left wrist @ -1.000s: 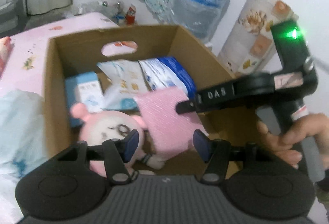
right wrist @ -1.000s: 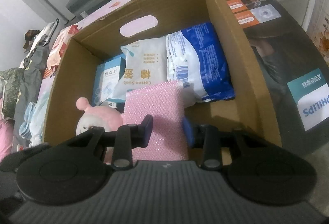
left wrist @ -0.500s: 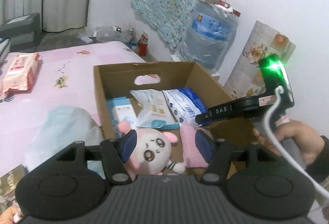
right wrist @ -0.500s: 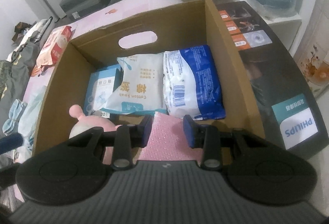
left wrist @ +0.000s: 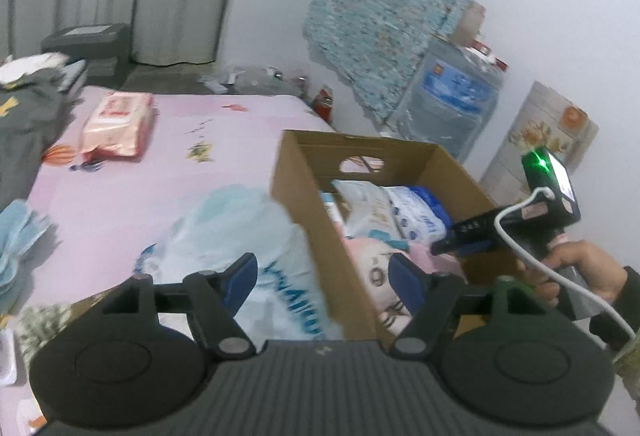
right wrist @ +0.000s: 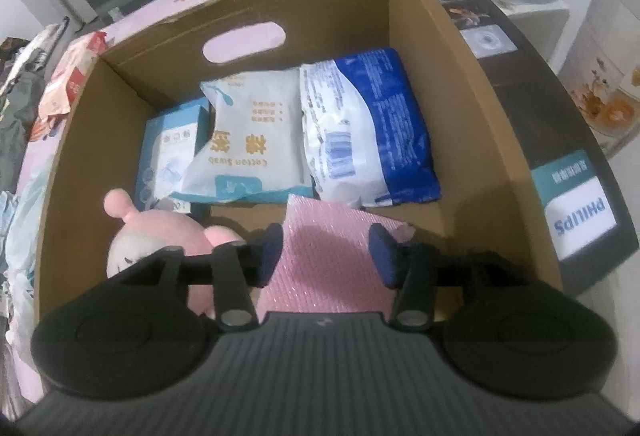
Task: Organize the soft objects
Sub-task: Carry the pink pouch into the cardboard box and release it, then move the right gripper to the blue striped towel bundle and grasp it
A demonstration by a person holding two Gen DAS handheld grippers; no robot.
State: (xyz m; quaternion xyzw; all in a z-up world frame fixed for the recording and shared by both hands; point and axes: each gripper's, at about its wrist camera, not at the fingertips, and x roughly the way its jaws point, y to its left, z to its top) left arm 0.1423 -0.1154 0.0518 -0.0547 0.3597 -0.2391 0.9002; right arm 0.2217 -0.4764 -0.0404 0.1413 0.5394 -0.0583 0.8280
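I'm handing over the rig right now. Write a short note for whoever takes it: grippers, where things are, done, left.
Right gripper: open, jaws just widened, pink sponge cloth lies loose between them in the cardboard box.
Left gripper: open, empty, jaws just widened, over the box's left wall.
Done: plush toy, cotton swab pack, blue pack and small box are boxed.
Left: white bag, red-and-white pack on the pink bedsheet.

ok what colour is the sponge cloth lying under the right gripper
Pink, with a fine glittery weave; the sponge cloth shows best in the right wrist view.
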